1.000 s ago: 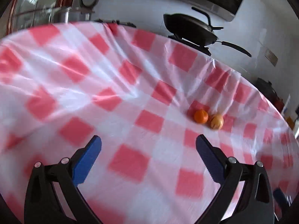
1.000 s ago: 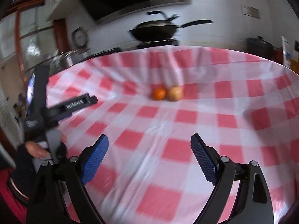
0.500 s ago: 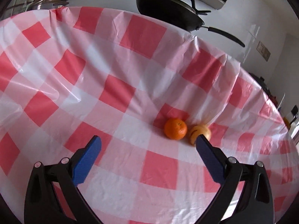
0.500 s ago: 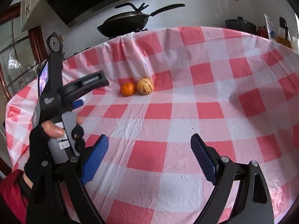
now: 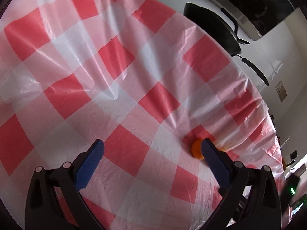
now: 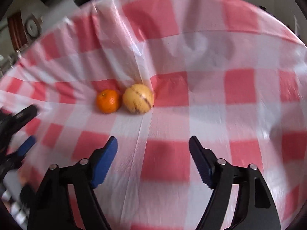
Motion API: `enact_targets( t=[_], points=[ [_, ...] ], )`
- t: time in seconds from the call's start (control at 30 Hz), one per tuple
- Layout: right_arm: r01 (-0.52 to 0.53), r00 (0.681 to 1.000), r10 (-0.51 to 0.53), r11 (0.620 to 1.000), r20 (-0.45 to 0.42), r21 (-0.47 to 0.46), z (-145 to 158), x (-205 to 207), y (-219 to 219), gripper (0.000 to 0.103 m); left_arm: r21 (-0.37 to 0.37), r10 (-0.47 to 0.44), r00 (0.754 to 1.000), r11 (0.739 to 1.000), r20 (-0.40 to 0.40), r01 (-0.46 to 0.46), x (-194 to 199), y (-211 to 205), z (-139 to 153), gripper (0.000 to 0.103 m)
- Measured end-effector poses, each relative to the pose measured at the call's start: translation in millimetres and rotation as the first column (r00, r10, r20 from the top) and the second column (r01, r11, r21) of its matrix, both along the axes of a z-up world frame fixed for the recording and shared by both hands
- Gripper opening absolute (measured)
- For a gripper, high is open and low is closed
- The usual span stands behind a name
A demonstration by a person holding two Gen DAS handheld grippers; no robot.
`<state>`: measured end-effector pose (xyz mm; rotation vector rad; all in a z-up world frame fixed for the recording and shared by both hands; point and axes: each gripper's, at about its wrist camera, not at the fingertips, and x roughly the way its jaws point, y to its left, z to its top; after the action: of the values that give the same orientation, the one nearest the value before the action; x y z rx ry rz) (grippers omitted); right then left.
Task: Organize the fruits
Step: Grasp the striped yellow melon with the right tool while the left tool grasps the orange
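An orange tangerine (image 6: 107,101) and a pale yellow round fruit with dark stripes (image 6: 138,98) sit side by side, touching, on the red-and-white checked tablecloth (image 6: 191,115). My right gripper (image 6: 153,145) is open and empty, a short way in front of both fruits. My left gripper (image 5: 151,148) is open and empty; the tangerine (image 5: 196,149) shows just behind its right finger, partly hidden by it. The yellow fruit is hidden in the left wrist view. The left gripper also shows at the left edge of the right wrist view (image 6: 19,126).
A black wok (image 5: 213,26) with a long handle stands on a counter beyond the table's far edge. The tablecloth has folds and wrinkles near the fruits. A round wall clock (image 6: 31,27) hangs at the back left.
Both grippers have moved closer to the two fruits. In the left wrist view the tangerine has slid right, behind the right finger, and the yellow fruit has gone out of sight.
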<state>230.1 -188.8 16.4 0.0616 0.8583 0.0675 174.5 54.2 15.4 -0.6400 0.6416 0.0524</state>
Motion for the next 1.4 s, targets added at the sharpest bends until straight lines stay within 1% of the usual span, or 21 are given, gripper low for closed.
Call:
enact_targets(
  t=[0.07, 0.13, 0.2, 0.4, 0.47, 0.53, 0.6, 0.63, 0.73, 0.8, 0.83, 0.9, 1.03, 1.1, 1.17, 1.23, 1.3, 1.33, 1.37, 1.4],
  points=[
    [-0.013, 1.0, 0.011, 0.999, -0.028, -0.048, -4, 19, 11, 0.068, -0.007, -0.003, 1.0, 1.0, -0.002, 0.003, 1, 1, 0, 0.101],
    [-0.025, 0.999, 0.02, 0.995, -0.048, -0.092, -8, 34, 20, 0.061, -0.013, -0.003, 1.0, 1.0, -0.008, 0.003, 2, 1, -1, 0.101],
    [-0.021, 0.998, 0.014, 0.993, -0.066, -0.115, -12, 46, 24, 0.056, -0.021, -0.003, 1.0, 1.0, -0.013, 0.003, 3, 3, -1, 0.101],
    [-0.016, 0.998, 0.008, 0.992, -0.067, -0.124, -14, 76, 34, 0.056, -0.022, -0.014, 1.0, 1.0, -0.017, 0.014, 3, 1, -2, 0.101],
    [-0.014, 0.998, 0.006, 0.992, -0.062, -0.128, -14, 78, 35, 0.044, -0.019, -0.016, 1.0, 1.0, -0.018, 0.015, 4, 1, -2, 0.101],
    [-0.014, 0.998, 0.008, 0.996, -0.061, -0.089, -13, 69, 31, 0.044, -0.019, -0.02, 1.0, 1.0, -0.021, 0.02, 5, 0, -2, 0.101],
    [0.005, 1.0, -0.005, 1.0, -0.029, 0.0, -11, 49, 19, 0.044, -0.015, -0.025, 0.999, 1.0, -0.021, 0.024, 5, -1, -2, 0.101],
    [0.011, 1.0, -0.011, 0.999, -0.017, 0.03, -10, 41, 15, 0.044, -0.011, -0.03, 0.999, 0.999, -0.021, 0.03, 5, -2, -2, 0.101],
    [0.056, 0.997, -0.062, 0.989, 0.041, 0.14, -6, 5, -7, 0.044, -0.005, -0.054, 0.998, 0.999, -0.019, 0.054, 6, -6, -1, 0.101],
    [0.101, 0.991, -0.118, 0.969, 0.063, 0.226, -6, -14, -25, 0.044, -0.007, -0.081, 0.996, 0.997, -0.02, 0.081, 6, -11, -1, 0.101],
    [0.116, 0.988, -0.138, 0.96, 0.072, 0.254, -6, -19, -31, 0.044, -0.011, -0.094, 0.995, 0.996, -0.022, 0.094, 6, -13, -2, 0.101],
    [0.165, 0.975, -0.204, 0.927, 0.085, 0.336, -8, -25, -51, 0.044, -0.012, -0.114, 0.993, 0.993, -0.029, 0.113, 7, -16, -2, 0.101],
    [0.244, 0.946, -0.313, 0.864, 0.09, 0.44, -13, -20, -84, 0.044, 0.051, -0.15, 0.988, 0.987, -0.045, 0.152, 10, -32, 1, 0.101],
    [0.262, 0.934, -0.341, 0.854, 0.102, 0.45, -9, -30, -84, 0.044, 0.096, -0.163, 0.984, 0.981, -0.073, 0.17, 12, -42, 1, 0.101],
    [0.288, 0.92, -0.375, 0.843, 0.113, 0.455, -8, -29, -90, 0.044, 0.123, -0.186, 0.977, 0.973, -0.102, 0.198, 19, -56, 3, 0.101],
    [0.319, 0.902, -0.416, 0.823, 0.115, 0.471, -7, -31, -97, 0.044, 0.169, -0.213, 0.969, 0.958, -0.129, 0.233, 31, -71, 5, 0.101],
    [0.34, 0.891, -0.442, 0.803, 0.105, 0.489, -8, -31, -103, 0.044, 0.229, -0.232, 0.963, 0.938, -0.138, 0.259, 43, -87, 7, 0.101],
    [0.348, 0.887, -0.452, 0.792, 0.097, 0.502, -8, -32, -108, 0.044, 0.27, -0.248, 0.956, 0.921, -0.154, 0.283, 54, -101, 7, 0.101],
    [0.356, 0.883, -0.461, 0.782, 0.089, 0.512, -10, -33, -112, 0.044, 0.288, -0.259, 0.952, 0.91, -0.165, 0.298, 61, -108, 7, 0.101],
    [0.36, 0.881, -0.466, 0.777, 0.088, 0.516, -10, -33, -113, 0.044, 0.312, -0.274, 0.944, 0.895, -0.181, 0.32, 71, -118, 6, 0.101]
  ],
)
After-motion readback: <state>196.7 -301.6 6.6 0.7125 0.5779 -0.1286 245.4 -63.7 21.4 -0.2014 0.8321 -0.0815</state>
